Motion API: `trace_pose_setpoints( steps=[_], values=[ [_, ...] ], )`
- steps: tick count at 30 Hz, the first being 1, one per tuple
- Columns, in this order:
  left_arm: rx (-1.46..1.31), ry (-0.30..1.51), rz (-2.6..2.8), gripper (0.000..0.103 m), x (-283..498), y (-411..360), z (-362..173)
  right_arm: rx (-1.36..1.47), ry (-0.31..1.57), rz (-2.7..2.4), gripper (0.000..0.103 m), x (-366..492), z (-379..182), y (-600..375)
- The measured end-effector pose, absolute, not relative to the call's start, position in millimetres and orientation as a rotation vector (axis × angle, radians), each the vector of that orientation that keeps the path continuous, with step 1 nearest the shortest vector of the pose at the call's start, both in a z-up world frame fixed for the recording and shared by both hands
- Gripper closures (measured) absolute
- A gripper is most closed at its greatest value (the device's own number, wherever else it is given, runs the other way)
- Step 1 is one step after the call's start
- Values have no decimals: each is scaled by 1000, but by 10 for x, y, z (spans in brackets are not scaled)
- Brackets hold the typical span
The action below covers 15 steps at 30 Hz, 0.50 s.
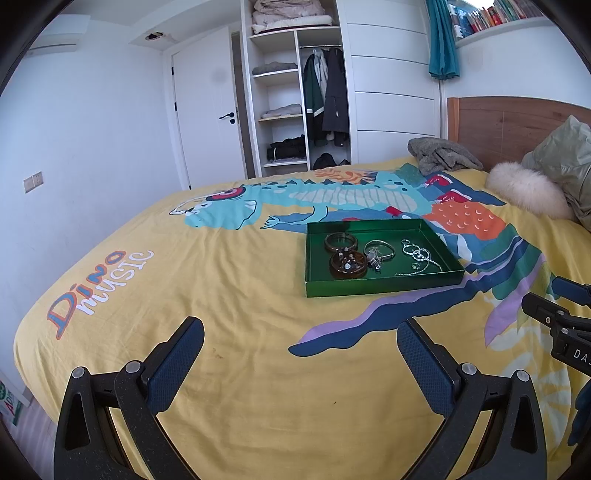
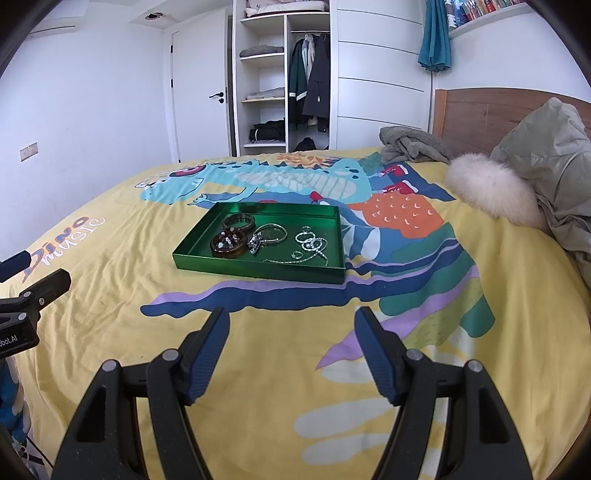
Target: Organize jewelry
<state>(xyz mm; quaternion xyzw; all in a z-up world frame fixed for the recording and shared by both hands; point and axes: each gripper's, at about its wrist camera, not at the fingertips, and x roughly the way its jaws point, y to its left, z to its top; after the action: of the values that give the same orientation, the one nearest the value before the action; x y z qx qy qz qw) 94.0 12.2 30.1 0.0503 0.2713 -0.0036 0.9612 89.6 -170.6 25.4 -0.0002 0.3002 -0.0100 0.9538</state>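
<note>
This is a home bedroom: a bed (image 1: 229, 295) under a yellow dinosaur-print cover, a wooden headboard (image 1: 517, 125), an open wardrobe (image 1: 295, 92) (folded clothes, hanging coats) and a bookshelf (image 1: 495, 18) high on the wall.

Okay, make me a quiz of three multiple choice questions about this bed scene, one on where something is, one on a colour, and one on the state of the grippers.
1. Where does the jewelry lie?
A. Loose on the yellow cover
B. Inside the tray
C. On the wardrobe shelf

2. What colour is the tray?
A. Green
B. Red
C. White

3. How do the two grippers stand?
A. Both shut on a bracelet
B. One open, one shut
C. Both open and holding nothing

Answers:
1 B, since the brown bangles, the silver bracelet and the silver chain all sit within the tray's walls.
2 A, since its walls and floor are green in both views.
3 C, since the left gripper and the right gripper each show spread fingers with only bedcover between them.
</note>
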Motion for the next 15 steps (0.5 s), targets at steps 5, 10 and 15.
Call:
trace_pose_setpoints(
  steps=[5,10,15],
  values=[
    [104,553,-11,0,940,123,297,0,611,-20,34,896,254,-1711],
    [102,559,-14,0,938,124,298,0,611,-20,34,896,252,-1720],
    [102,562,-15,0,949,125,290,0,611,-19,34,895,252,-1719]
  ],
)
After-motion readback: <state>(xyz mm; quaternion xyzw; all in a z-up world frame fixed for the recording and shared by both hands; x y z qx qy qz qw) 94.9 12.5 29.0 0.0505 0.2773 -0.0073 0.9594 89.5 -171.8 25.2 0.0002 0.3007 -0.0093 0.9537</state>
